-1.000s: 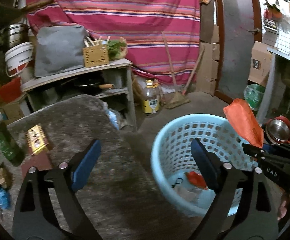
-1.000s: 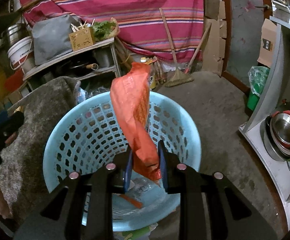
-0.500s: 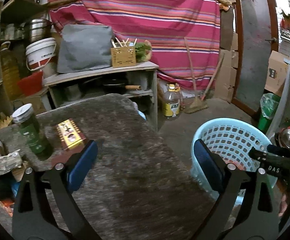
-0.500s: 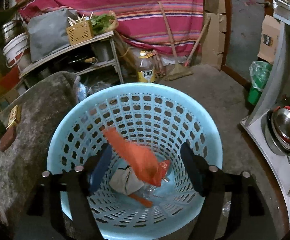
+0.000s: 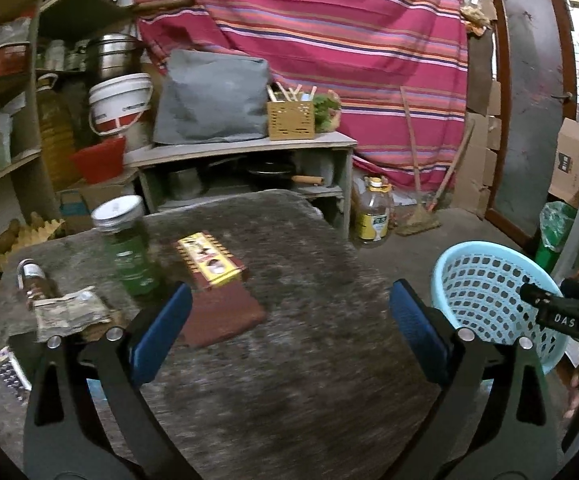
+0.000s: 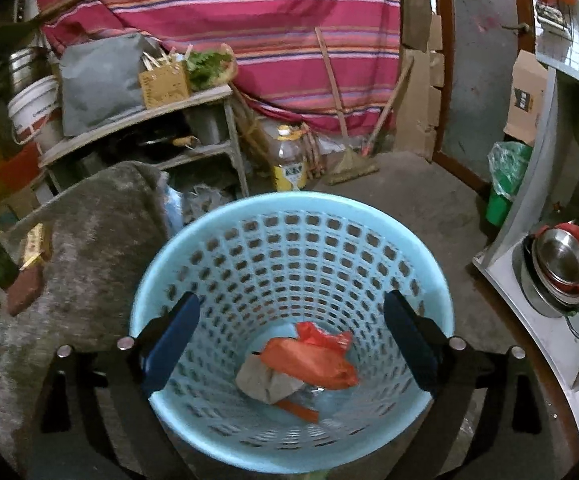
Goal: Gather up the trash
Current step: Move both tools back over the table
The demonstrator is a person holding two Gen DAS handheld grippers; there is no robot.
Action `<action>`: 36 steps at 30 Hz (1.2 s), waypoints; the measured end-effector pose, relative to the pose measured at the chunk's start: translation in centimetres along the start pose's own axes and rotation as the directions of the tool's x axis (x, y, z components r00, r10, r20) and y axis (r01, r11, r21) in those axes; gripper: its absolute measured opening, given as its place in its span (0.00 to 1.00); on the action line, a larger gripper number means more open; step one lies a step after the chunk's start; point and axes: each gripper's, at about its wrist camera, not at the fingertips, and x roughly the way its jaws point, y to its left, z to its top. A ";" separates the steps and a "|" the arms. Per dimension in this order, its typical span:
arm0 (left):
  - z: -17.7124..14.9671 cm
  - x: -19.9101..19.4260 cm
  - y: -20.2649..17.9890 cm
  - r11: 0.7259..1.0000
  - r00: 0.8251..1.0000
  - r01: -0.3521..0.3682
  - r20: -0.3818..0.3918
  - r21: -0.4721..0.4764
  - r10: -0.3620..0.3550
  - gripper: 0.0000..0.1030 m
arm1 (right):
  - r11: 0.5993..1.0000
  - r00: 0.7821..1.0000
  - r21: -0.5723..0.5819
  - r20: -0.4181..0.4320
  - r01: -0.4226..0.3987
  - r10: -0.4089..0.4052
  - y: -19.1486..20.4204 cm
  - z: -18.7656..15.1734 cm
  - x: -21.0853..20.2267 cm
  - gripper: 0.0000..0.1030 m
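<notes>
Wrapper [image 5: 69,312], crumpled and papery, low and just outside the left finger of the left claw [image 5: 289,298], flat on the grey table [image 5: 309,380]; probably the next piece of trash to fetch. Likely feather-light, soft and crackly, apt to slide rather than lift, so best pinched across a raised fold near its middle, not along a flat edge. Further left of that finger, a small bottle [image 5: 31,280] on its side: rigid, round, inclined to roll, better taken across the body. Ahead of the same finger, an upright green jar [image 5: 129,256] and a yellow-and-red box [image 5: 209,260] touching a brown slab [image 5: 225,312]; stiffer and heavier by the look, but trash or not, impossible to tell. Left claw released, just been opening further, spread wide over bare table with nothing between the pads. Right claw [image 6: 291,302] released too, just been opening, gripping nothing; poised above the blue basket [image 6: 289,208], with the orange plastic bag [image 6: 309,364] far below between the jaws, clear of both pads, slumped on grey crumpled paper [image 6: 265,380] at the bottom. Shown only from the left wrist: the wrapper and the bottle, plus the basket's outer wall to the right of the right finger. Shown only from the right wrist: the basket's inside and what already lies there.
</notes>
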 end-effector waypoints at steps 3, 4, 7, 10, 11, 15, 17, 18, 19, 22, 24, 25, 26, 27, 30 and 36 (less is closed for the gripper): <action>-0.2 -1.1 2.2 0.999 1.000 -0.029 0.004 -0.015 0.029 0.95 | 0.999 0.999 -0.020 0.038 -0.033 0.034 2.3 0.0 -1.1 0.89; -0.3 -1.4 3.1 0.999 0.999 -0.038 0.004 -0.023 0.038 0.95 | 0.999 0.998 -0.026 0.048 -0.043 0.044 2.9 0.0 -1.4 0.89; -0.8 -2.3 5.8 0.997 0.998 -0.067 -0.002 -0.046 0.067 0.95 | 0.995 0.993 -0.054 0.083 -0.083 0.088 5.6 -0.1 -2.4 0.90; -1.4 -3.1 8.8 0.993 0.995 -0.103 -0.010 -0.064 0.102 0.95 | 0.988 0.985 -0.089 0.104 -0.126 0.135 8.5 -0.4 -3.1 0.91; -1.7 -3.4 9.8 0.990 0.993 -0.122 -0.011 -0.069 0.121 0.95 | 0.985 0.983 -0.101 0.107 -0.137 0.147 9.2 -0.5 -3.2 0.91; -2.6 -3.8 13.8 0.980 0.983 -0.181 -0.030 -0.084 0.179 0.95 | 0.975 0.976 -0.144 0.111 -0.171 0.187 12.5 -1.1 -3.5 0.92; -3.3 -3.8 15.8 0.972 0.976 -0.218 -0.045 -0.088 0.215 0.95 | 0.969 0.973 -0.156 0.101 -0.189 0.206 14.0 -1.4 -3.3 0.92; -3.6 -3.7 16.6 0.969 0.972 -0.232 -0.053 -0.089 0.228 0.95 | 0.966 0.972 -0.165 0.092 -0.198 0.215 14.8 -1.6 -3.2 0.92; -3.9 -3.6 17.6 0.965 0.968 -0.248 -0.063 -0.089 0.243 0.95 | 0.964 0.972 -0.174 0.086 -0.202 0.219 15.5 -1.8 -3.1 0.92; -4.7 -3.0 20.0 0.954 0.958 -0.280 -0.090 -0.108 0.271 0.95 | 0.958 0.971 -0.199 0.077 -0.209 0.227 17.1 -2.2 -3.1 0.92; -5.1 -2.5 21.3 0.951 0.958 -0.279 -0.109 -0.137 0.265 0.95 | 0.953 0.971 -0.216 0.070 -0.210 0.230 18.2 -2.5 -2.8 0.92; -5.3 -2.3 21.7 0.950 0.958 -0.278 -0.114 -0.143 0.263 0.95 | 0.952 0.971 -0.222 0.067 -0.212 0.231 18.4 -2.5 -2.7 0.92; -5.6 -1.9 22.2 0.949 0.957 -0.279 -0.125 -0.148 0.262 0.95 | 0.950 0.970 -0.227 0.062 -0.214 0.233 18.8 -2.6 -2.6 0.92; -5.9 -1.2 22.7 0.949 0.954 -0.283 -0.143 -0.141 0.264 0.95 | 0.948 0.970 -0.231 0.056 -0.218 0.236 19.2 -2.7 -2.5 0.92; -6.8 0.3 23.4 0.948 0.941 -0.300 -0.197 -0.106 0.276 0.95 | 0.944 0.970 -0.242 0.043 -0.223 0.240 20.2 -2.9 -2.2 0.92; -8.0 1.2 24.6 0.950 0.935 -0.294 -0.237 -0.101 0.264 0.96 | 0.934 0.964 -0.255 0.017 -0.251 0.264 22.1 -3.6 -1.5 0.92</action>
